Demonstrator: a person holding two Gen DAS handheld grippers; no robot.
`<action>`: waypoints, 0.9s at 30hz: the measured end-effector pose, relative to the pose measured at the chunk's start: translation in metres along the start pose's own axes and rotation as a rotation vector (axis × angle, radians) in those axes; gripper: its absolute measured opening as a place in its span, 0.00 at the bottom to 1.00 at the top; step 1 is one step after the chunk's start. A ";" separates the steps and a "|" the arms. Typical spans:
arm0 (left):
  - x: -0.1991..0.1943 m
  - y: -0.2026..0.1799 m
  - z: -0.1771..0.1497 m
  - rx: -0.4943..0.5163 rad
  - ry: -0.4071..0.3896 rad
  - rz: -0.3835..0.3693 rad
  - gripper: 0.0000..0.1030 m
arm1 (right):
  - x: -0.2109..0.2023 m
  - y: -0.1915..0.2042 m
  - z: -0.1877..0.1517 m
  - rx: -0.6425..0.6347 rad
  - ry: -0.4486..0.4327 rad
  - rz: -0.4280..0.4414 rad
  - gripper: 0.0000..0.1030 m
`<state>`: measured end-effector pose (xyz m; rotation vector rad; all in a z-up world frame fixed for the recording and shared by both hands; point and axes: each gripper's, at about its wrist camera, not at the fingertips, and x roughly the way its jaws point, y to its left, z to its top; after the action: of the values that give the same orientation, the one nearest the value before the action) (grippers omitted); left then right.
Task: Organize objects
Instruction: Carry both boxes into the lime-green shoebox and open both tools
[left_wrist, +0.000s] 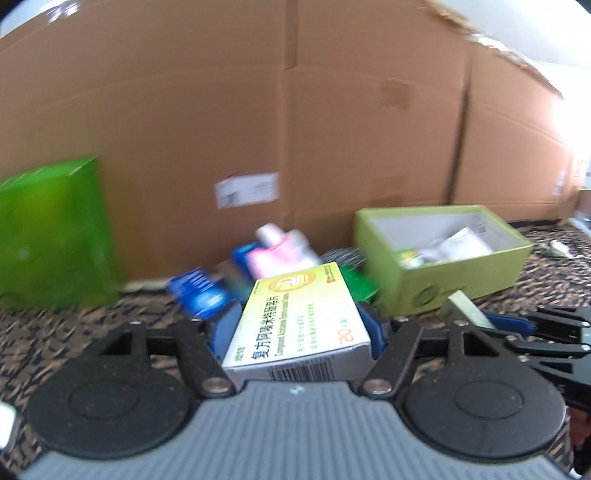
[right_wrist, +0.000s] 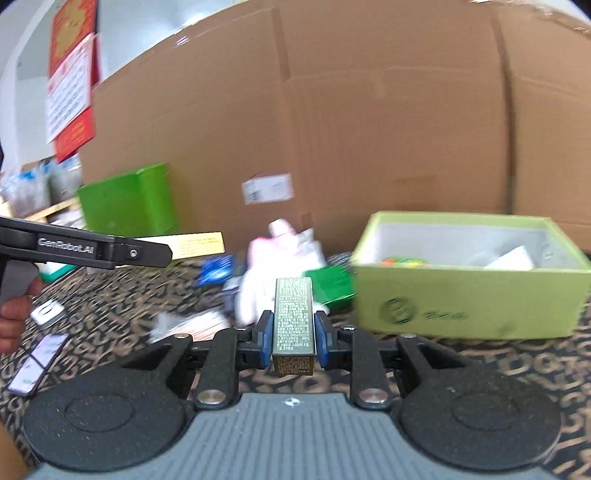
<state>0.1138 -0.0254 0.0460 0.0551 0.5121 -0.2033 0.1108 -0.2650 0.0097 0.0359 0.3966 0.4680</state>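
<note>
Olive open box (right_wrist: 469, 299) sits on patterned cloth, ahead-right of both grippers. Right gripper (right_wrist: 293, 332) pinches narrow gold carton (right_wrist: 293, 314), long axis pointing forward; nearer box. Left gripper (left_wrist: 299, 325) clamps yellow medicine box (left_wrist: 299, 325) lengthwise, farther left.

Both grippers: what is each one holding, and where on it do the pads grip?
Left gripper clamps a yellow-white medicine box across its long sides. Right gripper clamps a slim olive-gold box across its narrow sides, near its rear end.
</note>
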 end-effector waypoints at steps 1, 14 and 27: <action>0.003 -0.010 0.007 0.008 -0.011 -0.016 0.65 | -0.002 -0.008 0.002 0.003 -0.010 -0.022 0.26; 0.089 -0.127 0.076 0.039 -0.068 -0.137 0.65 | 0.016 -0.119 0.042 0.052 -0.076 -0.311 0.25; 0.194 -0.166 0.080 0.059 0.011 -0.137 0.65 | 0.068 -0.197 0.044 0.097 -0.022 -0.401 0.25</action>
<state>0.2838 -0.2310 0.0202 0.0790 0.5215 -0.3526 0.2684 -0.4084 0.0013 0.0539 0.3927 0.0530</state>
